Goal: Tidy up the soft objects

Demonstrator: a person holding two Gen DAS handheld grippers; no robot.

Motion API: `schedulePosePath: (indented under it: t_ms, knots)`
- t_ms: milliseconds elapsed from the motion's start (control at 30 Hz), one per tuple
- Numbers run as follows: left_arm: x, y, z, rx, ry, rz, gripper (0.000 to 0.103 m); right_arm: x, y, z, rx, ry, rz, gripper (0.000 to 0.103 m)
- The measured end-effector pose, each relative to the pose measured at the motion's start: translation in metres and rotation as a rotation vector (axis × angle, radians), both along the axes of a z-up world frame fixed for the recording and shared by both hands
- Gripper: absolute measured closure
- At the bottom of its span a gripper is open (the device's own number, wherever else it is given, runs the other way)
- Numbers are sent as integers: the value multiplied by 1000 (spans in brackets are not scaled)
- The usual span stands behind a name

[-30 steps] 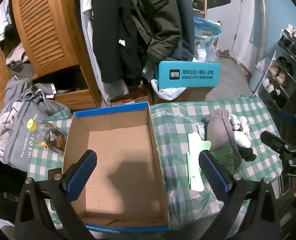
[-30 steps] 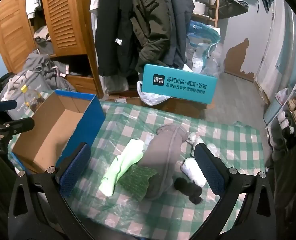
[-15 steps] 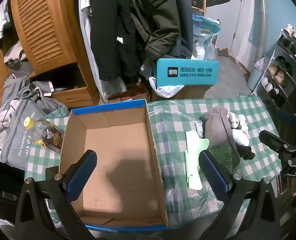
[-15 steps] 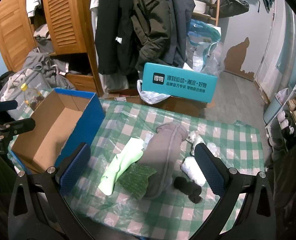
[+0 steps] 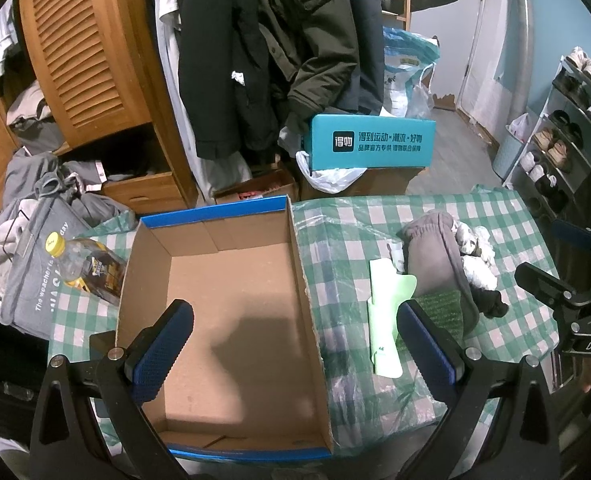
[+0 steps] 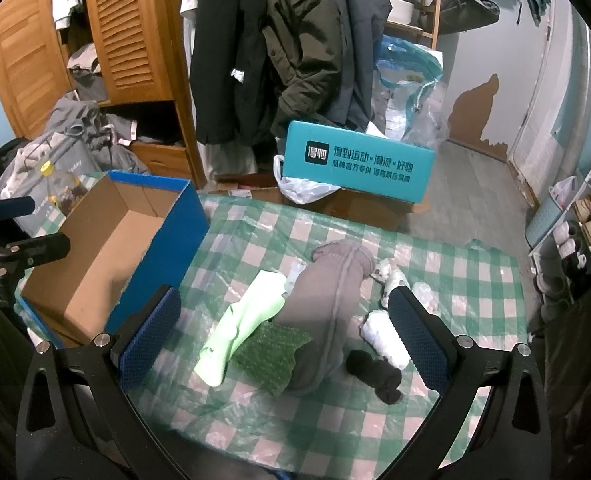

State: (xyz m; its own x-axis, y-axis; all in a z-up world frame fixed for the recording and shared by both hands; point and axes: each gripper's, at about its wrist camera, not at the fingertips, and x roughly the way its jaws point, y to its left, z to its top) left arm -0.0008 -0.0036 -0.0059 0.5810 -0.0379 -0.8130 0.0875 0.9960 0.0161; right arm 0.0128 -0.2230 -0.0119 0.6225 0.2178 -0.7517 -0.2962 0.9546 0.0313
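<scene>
1. Right now both my claws hang spread and empty: the left gripper (image 5: 295, 342) over the empty cardboard box (image 5: 231, 308), the right gripper (image 6: 283, 332) above the pile of soft things on the checked cloth (image 6: 455, 272).
2. Directly beneath my right claw the grey garment (image 6: 327, 300) overlaps the pale green sock (image 6: 243, 324) and dark green cloth (image 6: 273, 356); a pinch could drag all three.
3. Nearer my right finger, the white rolled sock (image 6: 387, 340) and black sock (image 6: 375, 374) may roll away if nudged.
4. Plastic film over the cloth could snag.
</scene>
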Motion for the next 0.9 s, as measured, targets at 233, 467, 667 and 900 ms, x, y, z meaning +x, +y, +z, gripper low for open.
schedulePosePath:
  t_ms: [233, 467, 667, 900]
  knots:
    - [0, 0, 0, 2, 2, 1, 1, 2, 1, 3, -3, 3, -1, 1]
    - [-1, -1, -1, 2, 2, 0, 1, 2, 2, 0, -4, 5, -1, 1]
    - [-2, -1, -2, 3, 2, 0, 1, 2, 2, 0, -5, 5, 1, 1]
    - [-2, -2, -1, 2, 2, 0, 1, 2, 2, 0, -6, 8, 0, 1]
